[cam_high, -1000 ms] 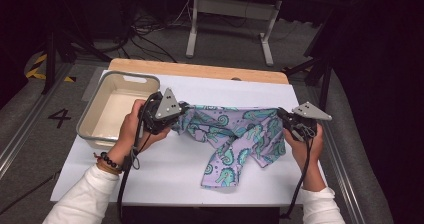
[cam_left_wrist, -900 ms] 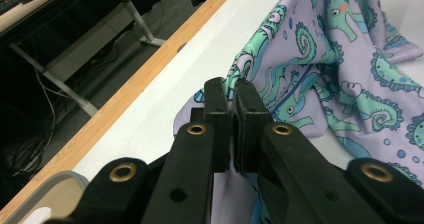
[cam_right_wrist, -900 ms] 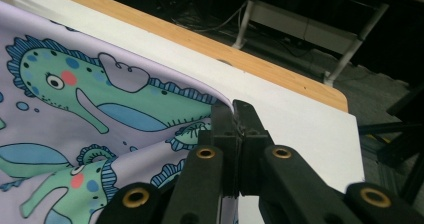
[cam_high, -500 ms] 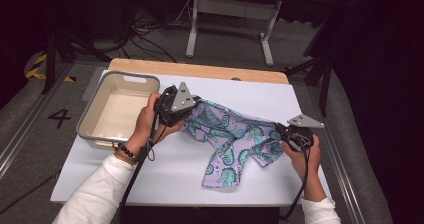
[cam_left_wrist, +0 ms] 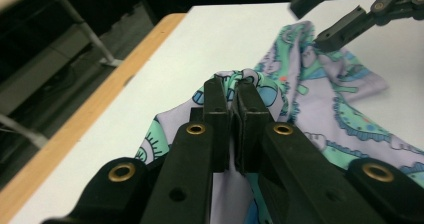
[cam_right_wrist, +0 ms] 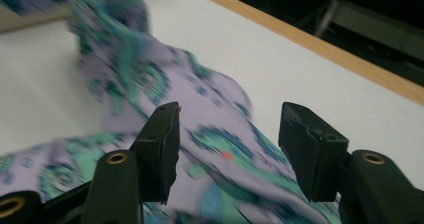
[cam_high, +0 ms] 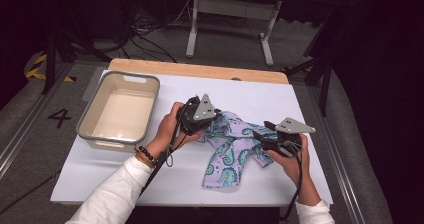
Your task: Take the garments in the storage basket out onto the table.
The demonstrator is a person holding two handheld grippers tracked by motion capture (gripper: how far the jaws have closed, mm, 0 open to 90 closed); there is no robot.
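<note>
The right gripper view is blurred, so the cloth's pattern there is hard to read. The left gripper (cam_left_wrist: 232, 91) has its jaws pinched tight on a bunched fold of the lilac cloth printed with teal seahorses (cam_high: 231, 146). The right gripper (cam_right_wrist: 227, 129) has just been opening; its jaws stand apart over the cloth, gripping nothing. The cloth lies crumpled mid-sheet on the white table cover (cam_high: 310, 101), right of the empty beige plastic tub (cam_high: 120, 111), with bare cover all round.
</note>
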